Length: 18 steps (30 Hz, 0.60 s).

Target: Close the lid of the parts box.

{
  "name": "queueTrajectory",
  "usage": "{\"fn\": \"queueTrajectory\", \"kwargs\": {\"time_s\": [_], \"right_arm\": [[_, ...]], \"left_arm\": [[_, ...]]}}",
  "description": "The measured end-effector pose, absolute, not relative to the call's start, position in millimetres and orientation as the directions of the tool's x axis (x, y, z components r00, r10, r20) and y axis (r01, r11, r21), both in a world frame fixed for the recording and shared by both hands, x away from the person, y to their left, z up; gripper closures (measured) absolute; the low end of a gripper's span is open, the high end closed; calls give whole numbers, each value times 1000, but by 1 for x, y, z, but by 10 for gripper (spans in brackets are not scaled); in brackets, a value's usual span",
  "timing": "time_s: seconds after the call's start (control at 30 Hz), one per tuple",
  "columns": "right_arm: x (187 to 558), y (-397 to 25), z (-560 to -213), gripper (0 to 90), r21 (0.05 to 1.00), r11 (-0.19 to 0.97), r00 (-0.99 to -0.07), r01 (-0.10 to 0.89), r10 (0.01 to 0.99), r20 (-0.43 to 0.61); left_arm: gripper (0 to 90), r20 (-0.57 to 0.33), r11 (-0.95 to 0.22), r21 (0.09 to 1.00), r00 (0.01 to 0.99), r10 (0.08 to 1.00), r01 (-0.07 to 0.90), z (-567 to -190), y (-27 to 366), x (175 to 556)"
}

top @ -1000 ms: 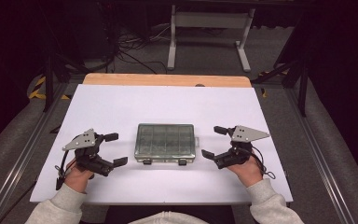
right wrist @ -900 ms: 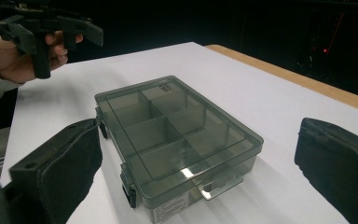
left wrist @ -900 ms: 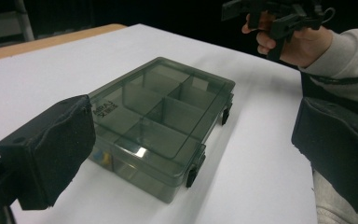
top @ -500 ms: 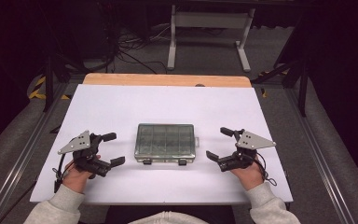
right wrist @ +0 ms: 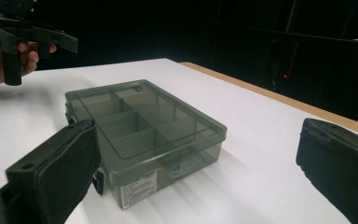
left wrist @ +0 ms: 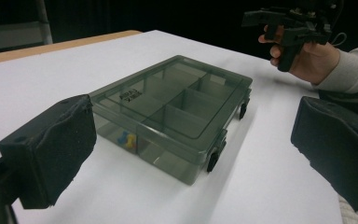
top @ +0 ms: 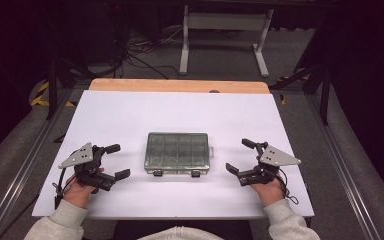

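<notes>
The left gripper (top: pixel 109 161) rests low over the white table top (top: pixel 130 115), held in the person's left hand (top: pixel 80 190), with its two black jaws spread wide and nothing between them. Ahead of those jaws, and apart from both tips, lies the smoky translucent grey plastic compartment box (top: pixel 177 152), flat on the table with its lid down. In the left gripper view the box (left wrist: pixel 172 112) sits in the gap between the two jaw pads, beyond them, one short side turned toward the camera; its two dark latches (left wrist: pixel 213 158) face the right-hand jaw, and a small blue and yellow item (left wrist: pixel 128 140) shows through the wall of the nearest compartment.

To the box's other side, the right gripper (top: pixel 241 159) points its jaws back at it, held in the person's right hand (top: pixel 270 189). These jaws also stand wide apart and hold nothing, with the box clear of both tips. In the right gripper view the box (right wrist: pixel 144 126) lies just beyond the left-hand pad, which overlaps its near corner in the picture; whether they touch cannot be told. A white label (right wrist: pixel 140 183) shows on the near end wall.
</notes>
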State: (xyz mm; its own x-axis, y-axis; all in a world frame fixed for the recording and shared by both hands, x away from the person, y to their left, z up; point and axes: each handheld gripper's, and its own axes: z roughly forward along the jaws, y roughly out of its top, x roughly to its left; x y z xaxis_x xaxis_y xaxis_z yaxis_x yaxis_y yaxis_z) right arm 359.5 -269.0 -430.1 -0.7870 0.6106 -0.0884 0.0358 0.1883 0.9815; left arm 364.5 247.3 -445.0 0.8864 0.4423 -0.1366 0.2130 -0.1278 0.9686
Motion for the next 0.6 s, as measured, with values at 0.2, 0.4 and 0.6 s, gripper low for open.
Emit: {"fn": "queueTrajectory", "kwargs": {"time_s": [0.2, 0.4, 0.6], "right_arm": [[358, -272, -437, 0, 980, 196, -790, 34, 606, -94], [357, -275, -443, 0, 983, 178, -779, 42, 622, -79], [359, -277, -445, 0, 982, 179, -765, 54, 639, -74]], "left_arm": [[5, -143, -109, 971, 883, 448, 213, -450, 252, 365], [5, -135, -131, 967, 878, 459, 217, -454, 252, 365], [4, -128, -153, 963, 876, 466, 222, -458, 250, 367]]}}
